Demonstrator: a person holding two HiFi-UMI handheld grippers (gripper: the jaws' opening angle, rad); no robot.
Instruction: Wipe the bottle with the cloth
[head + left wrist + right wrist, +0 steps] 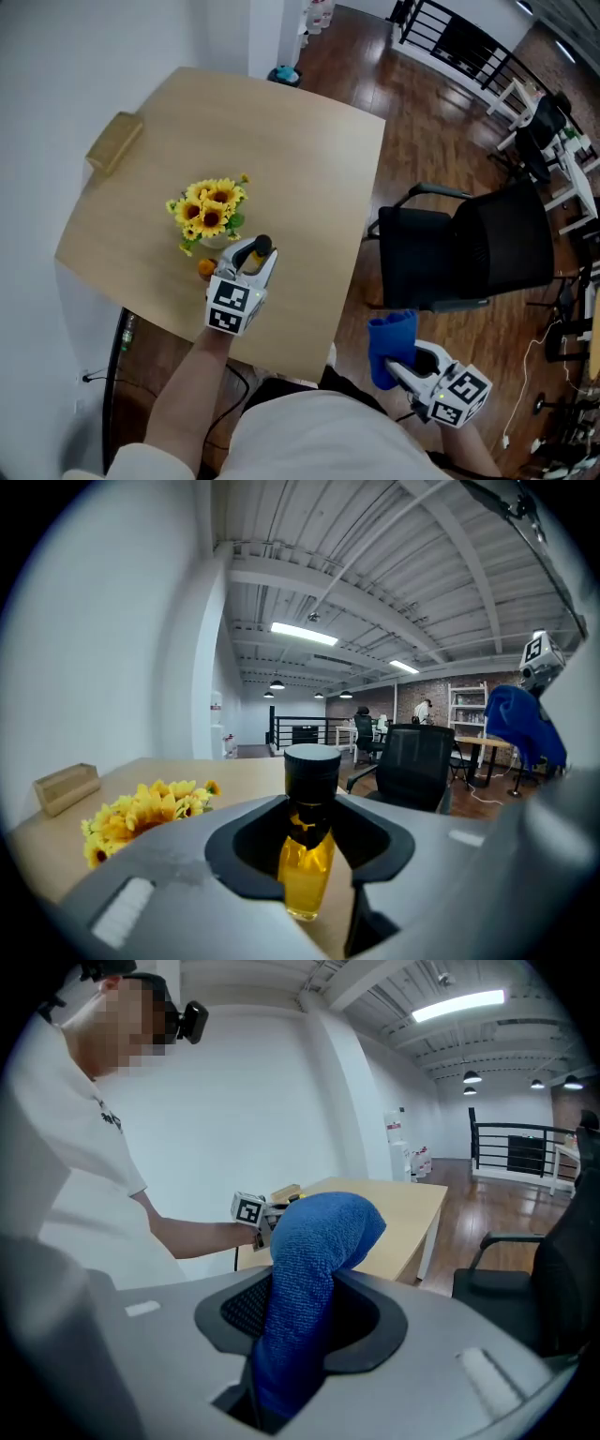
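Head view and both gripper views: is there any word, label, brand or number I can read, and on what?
No readable text.
bottle: no label shows.
left gripper and right gripper cubes: square markers only, no letters.
shirt print: too small to read.

An open-plan loft office is shown: a swivel chair [469,244] is drawn up at the bench's [281,141] right edge, desks [483,744] are seen beyond, and strip lights [305,633] are hung under exposed beams.
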